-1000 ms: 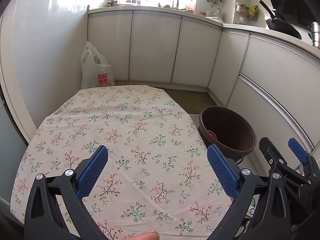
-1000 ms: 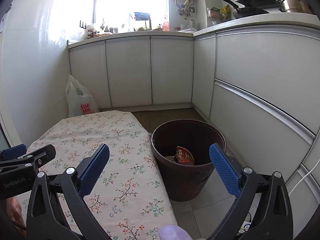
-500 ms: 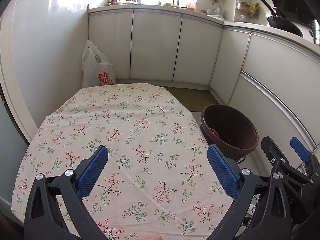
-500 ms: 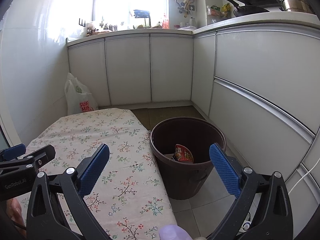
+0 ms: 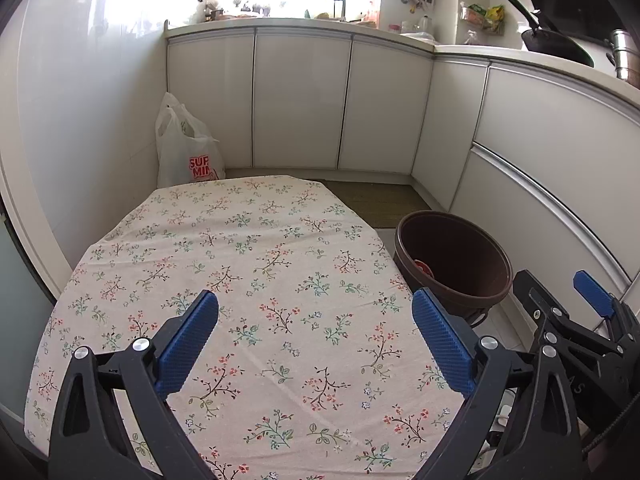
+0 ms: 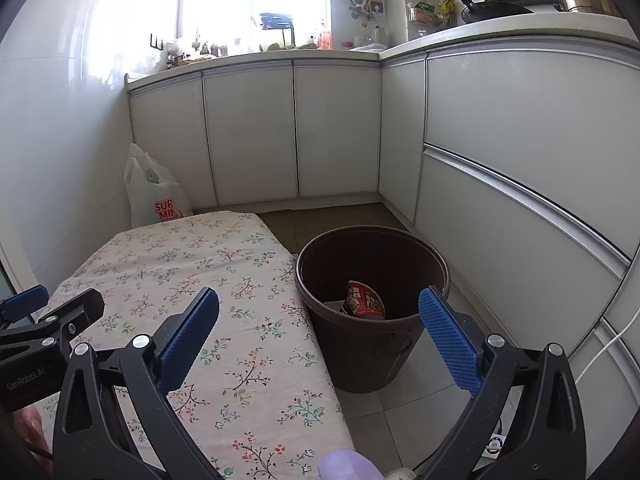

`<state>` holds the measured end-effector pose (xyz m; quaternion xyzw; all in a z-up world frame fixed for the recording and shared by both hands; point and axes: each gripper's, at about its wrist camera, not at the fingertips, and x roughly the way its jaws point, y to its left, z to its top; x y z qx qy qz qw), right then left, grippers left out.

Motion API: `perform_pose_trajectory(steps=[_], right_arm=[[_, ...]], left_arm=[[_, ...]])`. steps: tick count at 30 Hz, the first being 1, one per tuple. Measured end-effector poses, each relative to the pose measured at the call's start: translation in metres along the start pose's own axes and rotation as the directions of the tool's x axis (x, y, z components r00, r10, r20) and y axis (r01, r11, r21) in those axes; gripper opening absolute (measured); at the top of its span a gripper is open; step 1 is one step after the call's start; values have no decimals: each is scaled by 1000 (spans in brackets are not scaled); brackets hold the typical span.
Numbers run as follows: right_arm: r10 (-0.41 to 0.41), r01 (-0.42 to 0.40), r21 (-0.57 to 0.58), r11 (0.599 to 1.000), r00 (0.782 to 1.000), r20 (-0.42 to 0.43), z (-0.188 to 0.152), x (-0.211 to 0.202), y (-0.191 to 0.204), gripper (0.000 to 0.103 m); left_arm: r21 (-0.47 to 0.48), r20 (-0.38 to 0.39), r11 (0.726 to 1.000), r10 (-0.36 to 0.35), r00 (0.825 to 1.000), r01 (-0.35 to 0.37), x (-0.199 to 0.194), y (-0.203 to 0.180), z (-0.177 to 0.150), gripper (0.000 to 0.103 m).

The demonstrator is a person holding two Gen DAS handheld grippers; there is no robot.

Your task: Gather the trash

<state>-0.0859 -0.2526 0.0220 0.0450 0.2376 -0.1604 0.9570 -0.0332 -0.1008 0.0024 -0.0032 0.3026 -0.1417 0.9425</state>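
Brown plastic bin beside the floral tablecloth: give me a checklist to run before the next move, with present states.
1. Round brown plastic bin upright, mouth open: ok.
2. Red printed wrapper inside the bin: ok.
3. Left gripper open and holding nothing: ok.
4. Right gripper open and holding nothing: ok.
5. Trash left on the floral tablecloth: none visible, ok.
6. Trash left on the floor outside the views: cannot tell.

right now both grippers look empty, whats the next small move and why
Probably hold both back and stop. The left gripper and right gripper are open and empty, the floral tablecloth shows no trash, and a red wrapper already lies in the brown bin.
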Motion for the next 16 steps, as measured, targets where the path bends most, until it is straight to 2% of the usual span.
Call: perform_pose_trajectory(steps=[9,16], right_arm=[[-1,1,1,1000,1000,-1,1,0,0,96],[1,-1,-1,1000,1000,-2,1,1,-1,96]], left_arm=[[-6,-8,1000,-8,1000,8,1,0,-1,94],[-50,-38,999,4,999,-6,4,6,0,94]])
